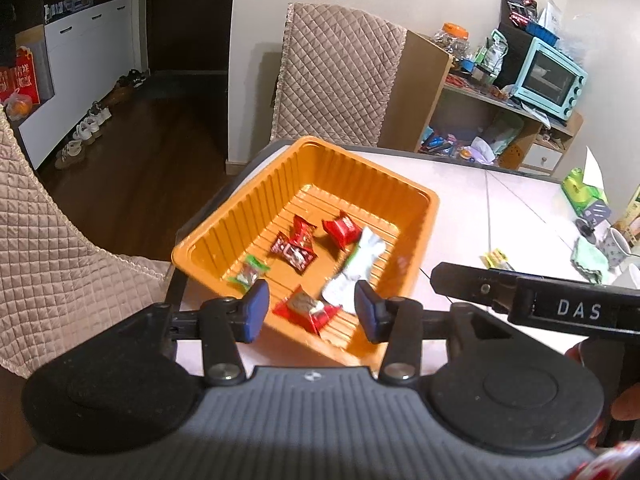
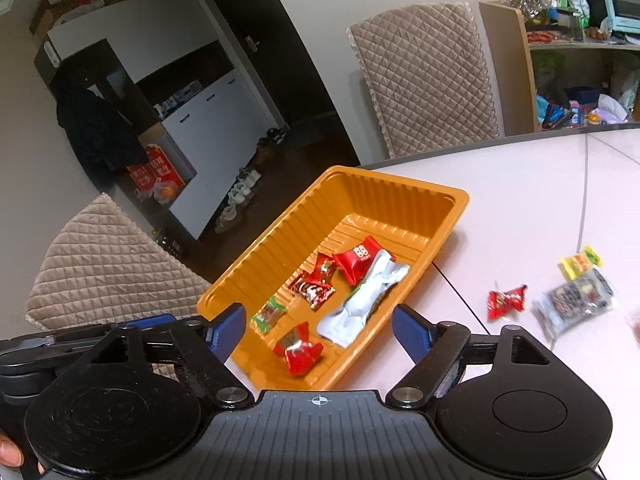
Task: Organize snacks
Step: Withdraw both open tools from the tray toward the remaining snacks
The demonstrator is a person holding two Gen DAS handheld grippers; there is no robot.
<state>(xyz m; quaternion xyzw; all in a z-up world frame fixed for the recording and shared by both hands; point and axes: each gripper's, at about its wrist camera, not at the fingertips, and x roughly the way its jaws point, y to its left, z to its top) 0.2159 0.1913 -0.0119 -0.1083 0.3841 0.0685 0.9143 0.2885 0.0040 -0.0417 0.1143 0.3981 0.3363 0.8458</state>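
An orange ribbed tray (image 1: 304, 168) (image 2: 400, 188) sits at the table's near-left corner. It holds several snacks: red packets (image 1: 340, 230) (image 2: 356, 258), a green packet (image 1: 250, 274) (image 2: 269, 315), a white wrapper (image 1: 354, 270) (image 2: 364, 300) and another red packet (image 1: 308, 310) (image 2: 298, 350). My left gripper (image 1: 310, 310) is open and empty above the tray's near edge. My right gripper (image 2: 318, 330) is open and empty, also above the tray. On the table lie a red packet (image 2: 506, 301), a yellow packet (image 2: 580, 260) (image 1: 498, 258) and a dark clear-wrapped packet (image 2: 576, 302).
Quilted chairs stand behind the table (image 1: 340, 76) (image 2: 424, 76) and at the left (image 1: 48, 240) (image 2: 100, 264). A cluttered shelf (image 1: 496, 92) with a blue oven (image 1: 550, 76) is at the back. A cup (image 1: 614, 246), green cloth (image 1: 588, 258) and green box (image 1: 580, 192) lie at the table's right.
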